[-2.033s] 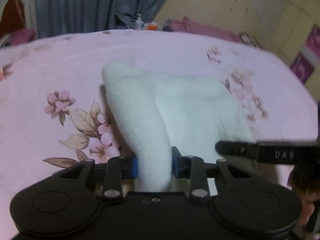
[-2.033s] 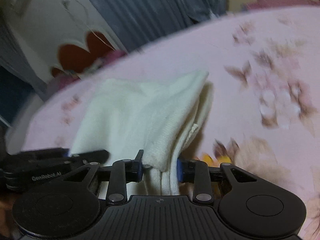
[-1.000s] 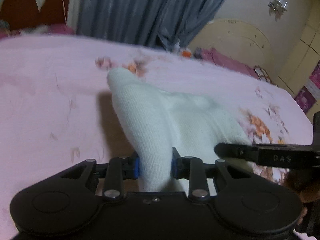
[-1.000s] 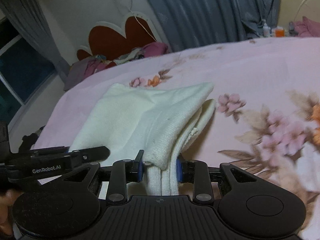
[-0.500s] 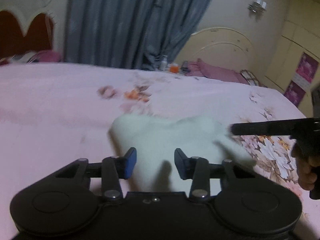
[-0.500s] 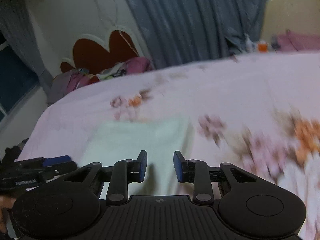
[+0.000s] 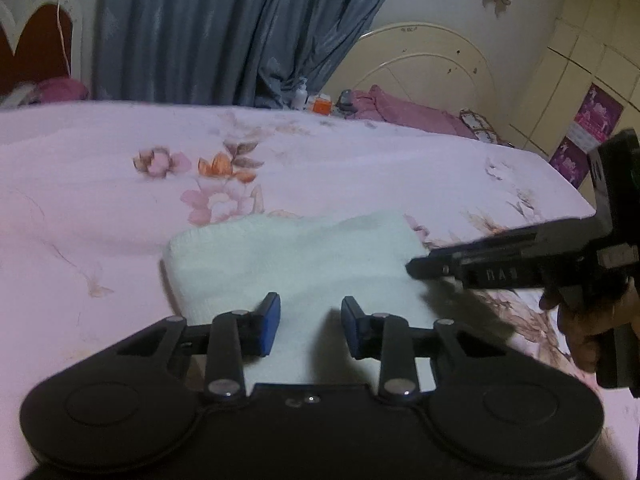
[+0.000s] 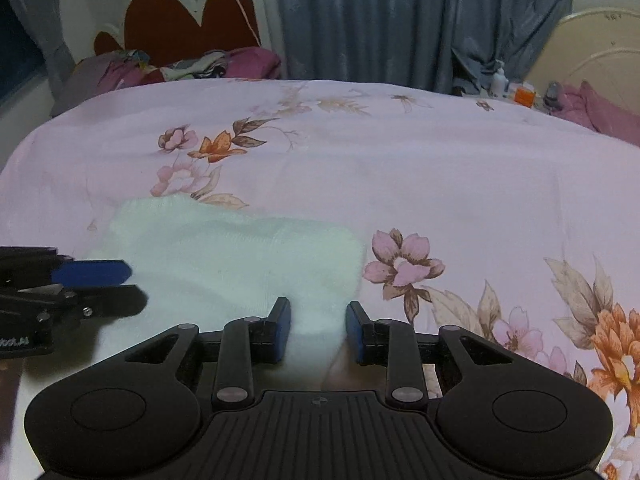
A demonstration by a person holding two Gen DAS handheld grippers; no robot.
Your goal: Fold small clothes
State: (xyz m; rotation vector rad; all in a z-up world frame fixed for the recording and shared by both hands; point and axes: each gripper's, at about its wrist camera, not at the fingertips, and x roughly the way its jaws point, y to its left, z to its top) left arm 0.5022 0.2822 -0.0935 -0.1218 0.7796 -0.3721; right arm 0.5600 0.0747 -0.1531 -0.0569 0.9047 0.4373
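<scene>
White folded garment on floral bedsheet — no legible writing.

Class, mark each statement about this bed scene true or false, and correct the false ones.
1. The white knitted garment lies on the floral bedsheet. True.
2. The right gripper clamps the garment. False: its pads stand apart, gripping nothing.
3. The left gripper holds the garment lifted. False: nothing is pinched; its jaws are closing above cloth lying flat.
4. Grey-blue curtains hang behind the bed. True.
5. The bedsheet is plain green. False: pink with flowers.
</scene>
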